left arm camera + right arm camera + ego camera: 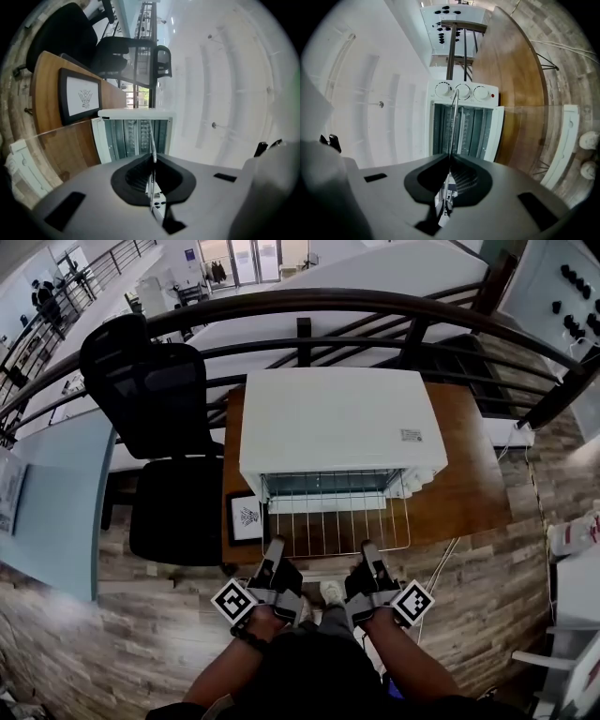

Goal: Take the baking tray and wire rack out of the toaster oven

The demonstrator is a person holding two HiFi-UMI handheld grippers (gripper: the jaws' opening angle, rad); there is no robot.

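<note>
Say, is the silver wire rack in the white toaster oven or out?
Partly out: the silver wire rack juts forward from the open white toaster oven.

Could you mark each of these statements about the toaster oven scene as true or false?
1. Both the left gripper and the right gripper are shut on the front edge of the wire rack. True.
2. The wire rack sits fully inside the toaster oven. False: it sticks out of the open front, towards the person.
3. A black office chair stands to the left of the oven in the head view. True.
4. The framed picture stands on top of the oven. False: it lies on the wooden table, beside the oven's left front corner.
</note>
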